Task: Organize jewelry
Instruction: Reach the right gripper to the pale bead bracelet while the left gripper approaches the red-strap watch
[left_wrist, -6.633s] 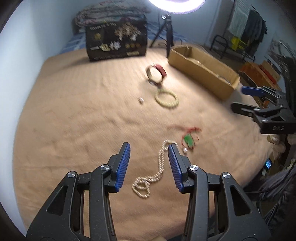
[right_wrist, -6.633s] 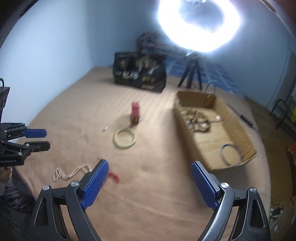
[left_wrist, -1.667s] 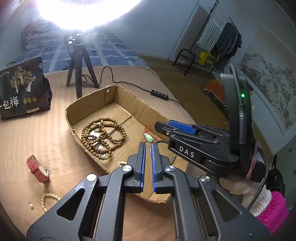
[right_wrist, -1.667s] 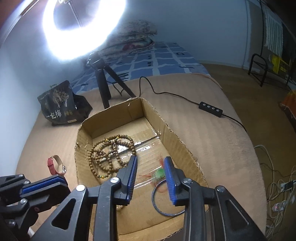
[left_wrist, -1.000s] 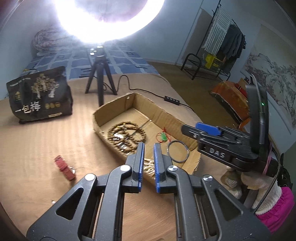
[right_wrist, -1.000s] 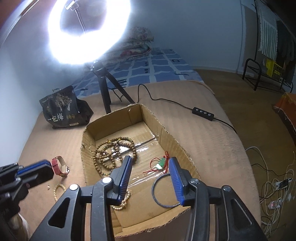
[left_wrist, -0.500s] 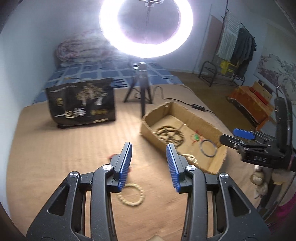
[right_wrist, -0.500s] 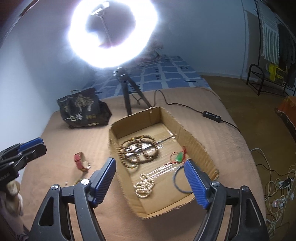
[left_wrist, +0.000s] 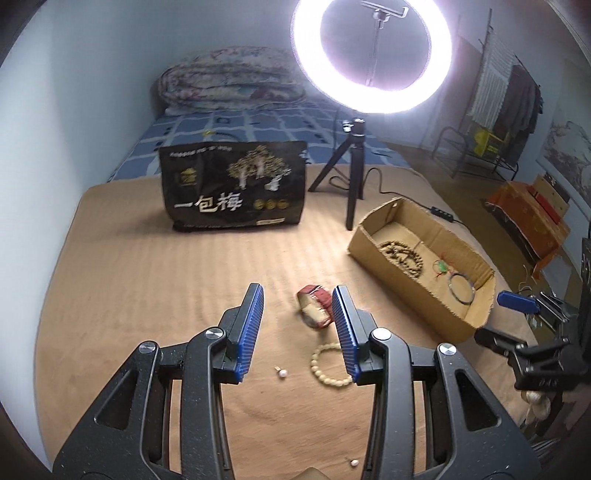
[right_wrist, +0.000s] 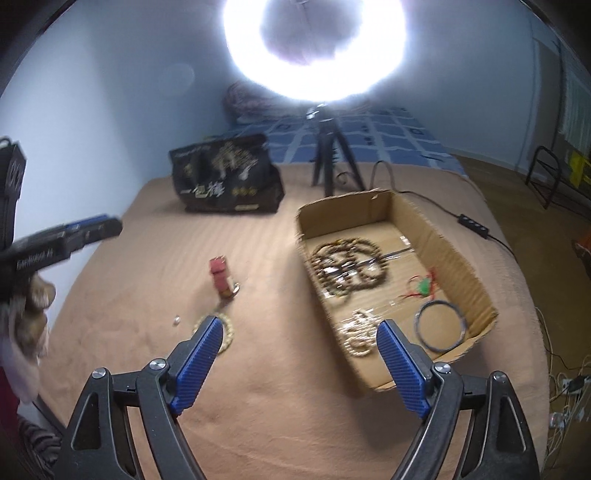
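My left gripper (left_wrist: 297, 332) is open and empty above the tan blanket. A red-strap watch (left_wrist: 314, 304) lies just beyond its fingertips, with a cream bead bracelet (left_wrist: 328, 363) and a small pearl (left_wrist: 282, 373) nearer. My right gripper (right_wrist: 297, 363) is wide open and empty, left of the cardboard box (right_wrist: 461, 258). The box holds brown prayer beads (right_wrist: 347, 266), a pearl necklace (right_wrist: 360, 332), a green pendant (right_wrist: 424, 286) and a dark bangle (right_wrist: 441, 325). The watch (right_wrist: 221, 277) and bracelet (right_wrist: 225, 334) also show in the right wrist view.
A black printed bag (left_wrist: 234, 188) stands at the back of the blanket. A ring light on a tripod (left_wrist: 354, 162) stands behind the box, its cable running right. Another small pearl (left_wrist: 354, 462) lies near the front edge. The blanket's edge drops off at right.
Both grippers drew back from the box and opened wide. The left gripper swung left over the watch and bracelet. The pearl necklace and green pendant now lie in the box.
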